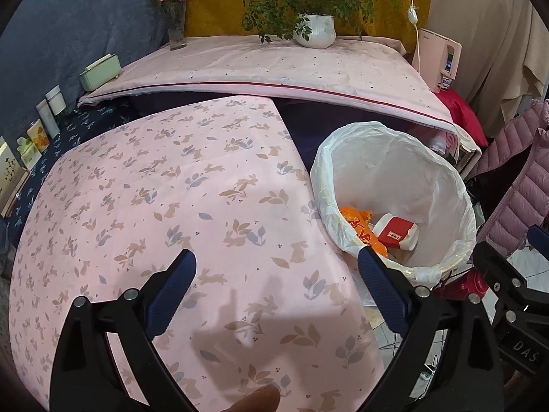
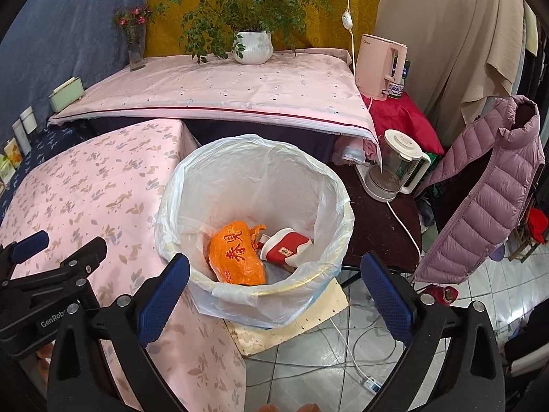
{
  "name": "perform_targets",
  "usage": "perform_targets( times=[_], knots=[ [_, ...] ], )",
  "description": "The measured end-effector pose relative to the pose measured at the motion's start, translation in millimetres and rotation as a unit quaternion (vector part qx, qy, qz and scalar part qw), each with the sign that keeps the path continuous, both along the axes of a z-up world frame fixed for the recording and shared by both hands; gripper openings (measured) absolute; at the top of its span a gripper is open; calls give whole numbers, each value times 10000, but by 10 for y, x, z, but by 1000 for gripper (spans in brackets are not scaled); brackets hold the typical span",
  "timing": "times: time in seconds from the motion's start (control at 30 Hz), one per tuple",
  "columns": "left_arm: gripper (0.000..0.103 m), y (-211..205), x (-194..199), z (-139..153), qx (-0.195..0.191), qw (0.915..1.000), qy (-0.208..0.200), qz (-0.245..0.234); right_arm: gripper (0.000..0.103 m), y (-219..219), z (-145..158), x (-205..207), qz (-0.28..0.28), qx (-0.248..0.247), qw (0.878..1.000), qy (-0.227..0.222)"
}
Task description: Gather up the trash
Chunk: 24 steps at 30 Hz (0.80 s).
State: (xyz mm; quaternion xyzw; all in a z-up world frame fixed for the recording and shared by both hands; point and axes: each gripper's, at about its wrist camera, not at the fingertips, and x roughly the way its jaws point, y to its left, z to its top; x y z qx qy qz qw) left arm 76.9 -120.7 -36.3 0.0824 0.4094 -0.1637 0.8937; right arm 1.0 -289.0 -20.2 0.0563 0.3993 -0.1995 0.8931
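Observation:
A waste bin lined with a white plastic bag (image 2: 336, 199) stands beside the pink rabbit-print table (image 1: 154, 189); it also shows in the left wrist view (image 1: 459, 185). Inside lie an orange bag with red characters (image 2: 236, 254) and a red-and-white pack (image 2: 286, 245), both also visible in the left wrist view: the orange bag (image 1: 363, 231), the pack (image 1: 396, 231). My left gripper (image 1: 277, 276) is open and empty over the table's near right part. My right gripper (image 2: 274, 279) is open and empty just above the bin's near rim. The left gripper shows at the left of the right wrist view (image 2: 58, 250).
A higher table with a pink cloth (image 2: 223, 89) carries a potted plant (image 2: 252, 46) and a flower vase (image 2: 135, 51). A glass kettle (image 2: 394, 164) and a pink appliance (image 2: 381, 65) stand at the right. A purple jacket (image 2: 480, 185) hangs nearby. Cables lie on the tiled floor (image 2: 326, 353).

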Motion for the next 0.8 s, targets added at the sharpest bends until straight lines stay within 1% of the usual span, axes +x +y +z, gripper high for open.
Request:
perform_targets(
  times=[0.23,0.8],
  knots=[
    [91,-30,-50,3,54,10000,-28,-40,96,28,-39,-95,6,-99,9999,71],
    [91,-9,-126,33,29,9999,-51,154,96,83,-16,-194,49,-163,9998,80]
  ],
)
